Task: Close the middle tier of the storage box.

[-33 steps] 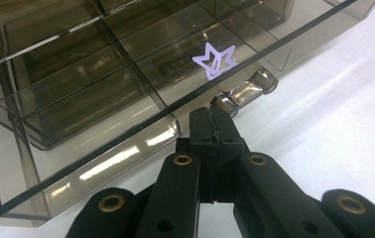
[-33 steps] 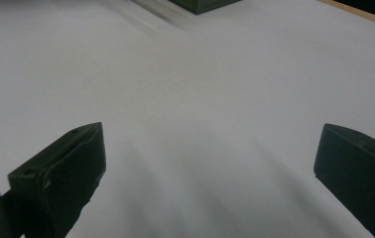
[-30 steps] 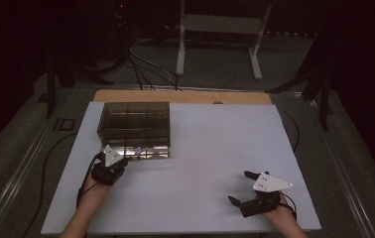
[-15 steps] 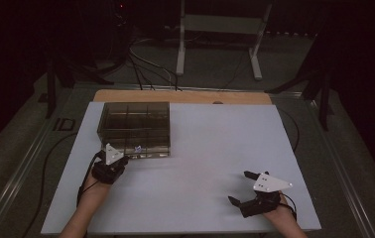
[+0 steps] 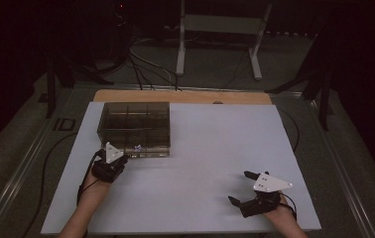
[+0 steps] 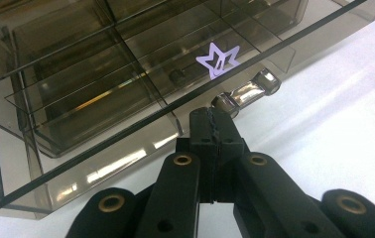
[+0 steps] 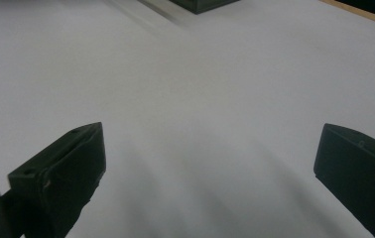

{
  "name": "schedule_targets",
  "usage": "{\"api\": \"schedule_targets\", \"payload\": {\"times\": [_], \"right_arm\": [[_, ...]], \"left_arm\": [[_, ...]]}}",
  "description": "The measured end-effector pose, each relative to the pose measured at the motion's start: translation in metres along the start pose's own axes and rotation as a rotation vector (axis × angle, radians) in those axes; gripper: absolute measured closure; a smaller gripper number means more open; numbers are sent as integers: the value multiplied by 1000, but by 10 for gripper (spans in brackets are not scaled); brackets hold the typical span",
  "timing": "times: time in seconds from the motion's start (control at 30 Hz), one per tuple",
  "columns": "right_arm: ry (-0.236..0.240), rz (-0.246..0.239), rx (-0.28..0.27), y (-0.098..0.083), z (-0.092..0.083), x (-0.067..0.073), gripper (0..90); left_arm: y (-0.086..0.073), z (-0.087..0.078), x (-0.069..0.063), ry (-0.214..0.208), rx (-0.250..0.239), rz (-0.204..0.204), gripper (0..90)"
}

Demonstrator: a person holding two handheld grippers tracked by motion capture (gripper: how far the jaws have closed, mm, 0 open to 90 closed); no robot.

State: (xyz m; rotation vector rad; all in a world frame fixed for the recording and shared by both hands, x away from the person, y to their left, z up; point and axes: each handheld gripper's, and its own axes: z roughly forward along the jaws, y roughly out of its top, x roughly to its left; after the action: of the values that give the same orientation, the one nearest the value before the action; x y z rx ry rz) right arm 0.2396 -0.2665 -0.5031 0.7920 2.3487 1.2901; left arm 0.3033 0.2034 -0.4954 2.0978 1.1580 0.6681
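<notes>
White table (image 5: 200, 148) | left gripper (image 6: 214, 119) closed at smoky box (image 6: 101, 74) | star sticker (image 6: 218, 61)

The room is dim, its far side at the top of the frame almost black. A white metal stand with two legs (image 5: 218, 37) sits on the grey floor (image 5: 210, 74) at upper centre, dark cables (image 5: 146, 62) snaking beside it at upper left. A pale white tabletop (image 5: 215, 148) fills the middle, a strip of light wood (image 5: 185, 96) along its far edge. Dark posts (image 5: 51, 74) stand left and right.
</notes>
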Motion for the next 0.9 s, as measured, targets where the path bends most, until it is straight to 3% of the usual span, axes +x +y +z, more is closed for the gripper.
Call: {"api": "schedule_targets", "payload": {"times": [0.9], "right_arm": [[0, 0, 3, 0, 0, 1, 1]], "left_arm": [[5, 5, 5, 6, 0, -8, 897]]}}
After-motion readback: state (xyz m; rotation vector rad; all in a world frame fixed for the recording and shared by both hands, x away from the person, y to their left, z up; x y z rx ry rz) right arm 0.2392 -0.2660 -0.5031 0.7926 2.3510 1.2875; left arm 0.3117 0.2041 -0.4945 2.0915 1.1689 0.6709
